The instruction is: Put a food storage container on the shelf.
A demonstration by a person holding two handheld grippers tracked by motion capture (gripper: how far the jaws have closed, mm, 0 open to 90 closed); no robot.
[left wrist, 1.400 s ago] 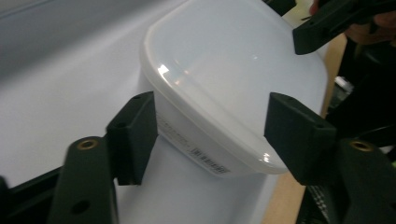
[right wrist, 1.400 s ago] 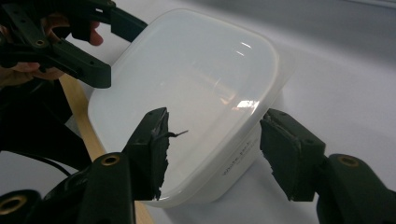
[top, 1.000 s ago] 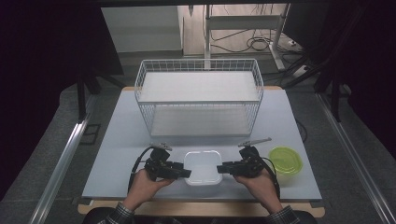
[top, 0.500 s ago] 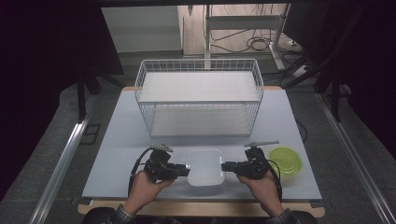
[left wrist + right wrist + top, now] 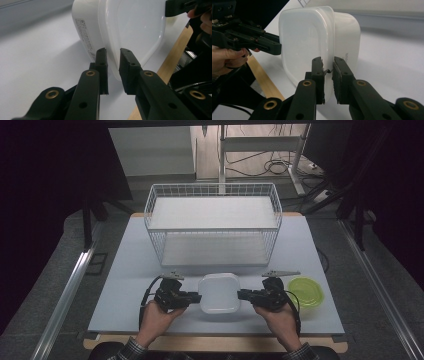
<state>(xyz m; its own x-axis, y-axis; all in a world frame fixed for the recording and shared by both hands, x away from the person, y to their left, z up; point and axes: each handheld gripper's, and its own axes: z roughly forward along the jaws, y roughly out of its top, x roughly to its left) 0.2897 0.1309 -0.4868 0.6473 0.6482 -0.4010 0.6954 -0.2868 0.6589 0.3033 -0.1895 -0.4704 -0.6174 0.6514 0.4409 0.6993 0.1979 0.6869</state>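
Here's the desk [image 5: 125, 275], pale grey with a wooden strip along its near edge, and toward its far edge sits the big white wire basket [image 5: 213, 227], standing square to the desk's sides. Down near the front edge, about midway between the left and right sides, there's the white plastic container [image 5: 219, 293] with its translucent lid [image 5: 219, 289] on top, clear of the basket. Off toward the near right corner lies a green round lid [image 5: 305, 291], flat on the desk, just beside the right hand [image 5: 280, 320].

Now the action: the left gripper [image 5: 192, 297] comes in from the container's left side, the right gripper [image 5: 245, 295] from its right, both lying roughly level and pointing at each other across the box. In the left gripper view the jaws have just been closing, and they stand narrow with the projecting lip of the lid [image 5: 130, 32] running between them, the pads pinching that thin rim. In the right gripper view it's the same story: the jaws have just been closing, a slim gap, the lid's edge [image 5: 307, 42] caught between the pads, and the rim looks bent where they bite. The left hand [image 5: 157, 320] grips its tool near the front edge.
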